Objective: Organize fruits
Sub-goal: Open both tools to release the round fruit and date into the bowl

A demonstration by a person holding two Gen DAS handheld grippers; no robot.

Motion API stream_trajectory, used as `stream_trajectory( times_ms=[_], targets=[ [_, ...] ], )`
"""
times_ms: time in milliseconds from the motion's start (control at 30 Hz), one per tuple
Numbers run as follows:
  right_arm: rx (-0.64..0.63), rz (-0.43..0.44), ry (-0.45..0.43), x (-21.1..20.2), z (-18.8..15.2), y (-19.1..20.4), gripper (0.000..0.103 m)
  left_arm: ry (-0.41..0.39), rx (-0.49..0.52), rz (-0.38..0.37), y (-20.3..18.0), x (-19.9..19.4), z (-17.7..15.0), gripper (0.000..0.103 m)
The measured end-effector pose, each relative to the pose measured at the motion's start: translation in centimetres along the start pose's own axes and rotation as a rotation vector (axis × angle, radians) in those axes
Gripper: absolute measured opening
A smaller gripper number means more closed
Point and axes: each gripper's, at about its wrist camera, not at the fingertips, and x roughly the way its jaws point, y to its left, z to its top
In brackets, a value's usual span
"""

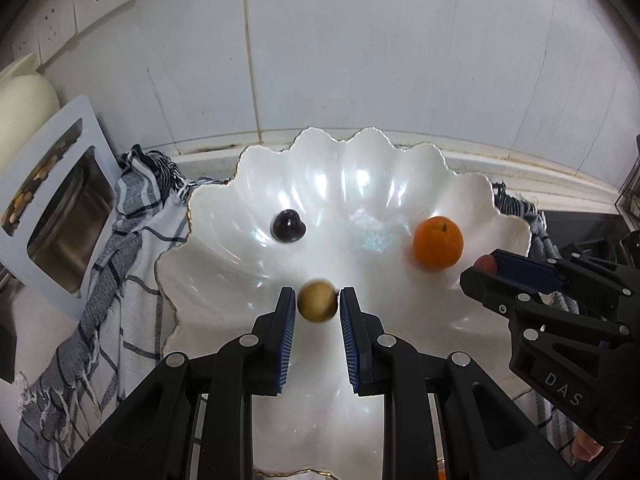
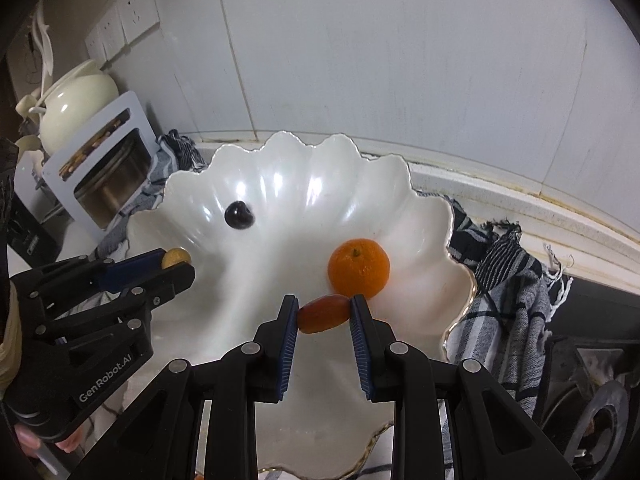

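Observation:
A white scalloped bowl [image 1: 400, 184] [image 2: 280, 168] holds a dark cherry [image 1: 287, 226] [image 2: 239, 215] and an orange mandarin [image 1: 438, 242] [image 2: 359, 268]. My left gripper [image 1: 318, 300] [image 2: 176, 260] is shut on a small round tan fruit [image 1: 316, 301] [image 2: 177, 257] above the bowl's near left side. My right gripper [image 2: 324, 314] [image 1: 486, 266] is shut on a small oblong red-brown fruit [image 2: 322, 314] [image 1: 485, 264], just in front of the mandarin, above the bowl's right side.
The bowl sits on a grey checked cloth [image 1: 104, 280] [image 2: 508, 280]. A white holder with a steel can [image 1: 60, 208] [image 2: 108, 172] and a cream teapot [image 2: 76, 100] stand at the left. A tiled wall is behind. A stove burner [image 2: 592, 412] is at the right.

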Motion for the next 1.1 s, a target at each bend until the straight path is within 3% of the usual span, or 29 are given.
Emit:
stream_trajectory(
  times_ms=[100,200,500,833,1100],
  targets=[
    [0.002,0.001,0.013,0.3,-0.1,-0.1,0.03,0.005,-0.004,0.002,0.1,0.0,0.0,0.036],
    [0.009,-0.009,0.021,0.6,-0.1,-0.2,0.044,0.002,-0.007,0.014,0.3,-0.2,-0.1,0.043],
    [0.012,-0.035,-0.023,-1.4,-0.7,-0.4,0.044,-0.066,-0.006,0.047,0.6,-3.7,-0.5,0.056],
    [-0.044,-0.057,-0.126,-6.4,-1.6,1.0,0.044,-0.199,0.022,0.121,0.6,-9.8,-1.9,0.064],
    [-0.059,-0.04,-0.202,-10.6,-2.8,2.2,0.044,-0.279,0.017,0.118,0.7,-14.6,-3.4,0.068]
  ],
)
